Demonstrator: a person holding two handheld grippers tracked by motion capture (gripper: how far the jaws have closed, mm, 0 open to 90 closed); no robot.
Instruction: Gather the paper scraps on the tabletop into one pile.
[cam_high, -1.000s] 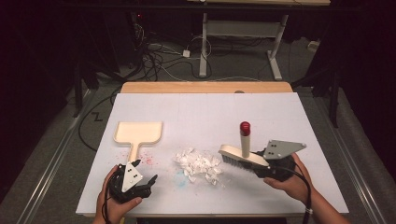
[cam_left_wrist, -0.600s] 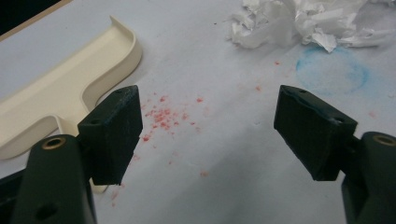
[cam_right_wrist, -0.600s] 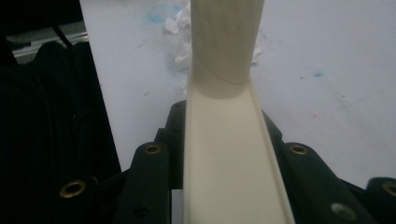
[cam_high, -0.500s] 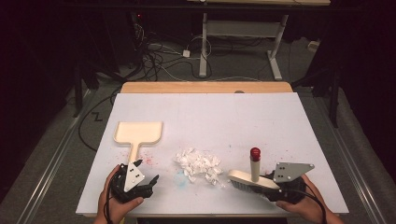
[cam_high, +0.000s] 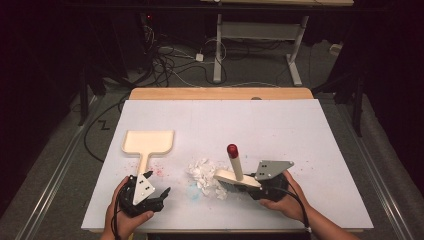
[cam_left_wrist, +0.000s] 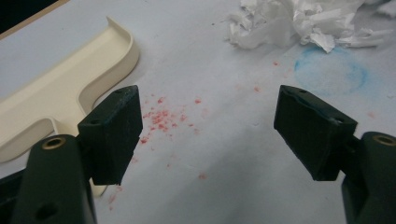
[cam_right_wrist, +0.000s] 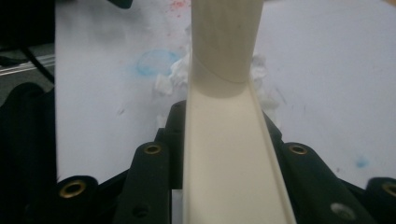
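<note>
A cream brush (cam_high: 236, 175) with a red-tipped handle stands on its bristles at the right edge of a pile of white paper scraps (cam_high: 204, 172). My right gripper (cam_high: 251, 186) is shut on the brush's back, which runs between its jaws in the right gripper view (cam_right_wrist: 229, 154). A cream dustpan (cam_high: 148, 141) lies flat at the left, its handle pointing toward me. My left gripper (cam_high: 160, 196) rests low near the front edge, just past the handle's end, open with nothing in it. In the left gripper view (cam_left_wrist: 210, 135) the dustpan (cam_left_wrist: 60, 88) lies at the left and the paper scraps (cam_left_wrist: 303, 21) at the top right.
The white board (cam_high: 300, 130) carries red specks (cam_left_wrist: 161, 119) and a faint blue ring (cam_left_wrist: 329, 74) between the dustpan and the scraps. A wooden strip (cam_high: 220, 93) borders its far edge. Beyond it lie floor cables (cam_high: 165, 65) and a desk frame (cam_high: 260, 35).
My right gripper has carried the brush toward me and down, then left, up against the paper pile. The left gripper, dustpan and scraps have stayed put.
</note>
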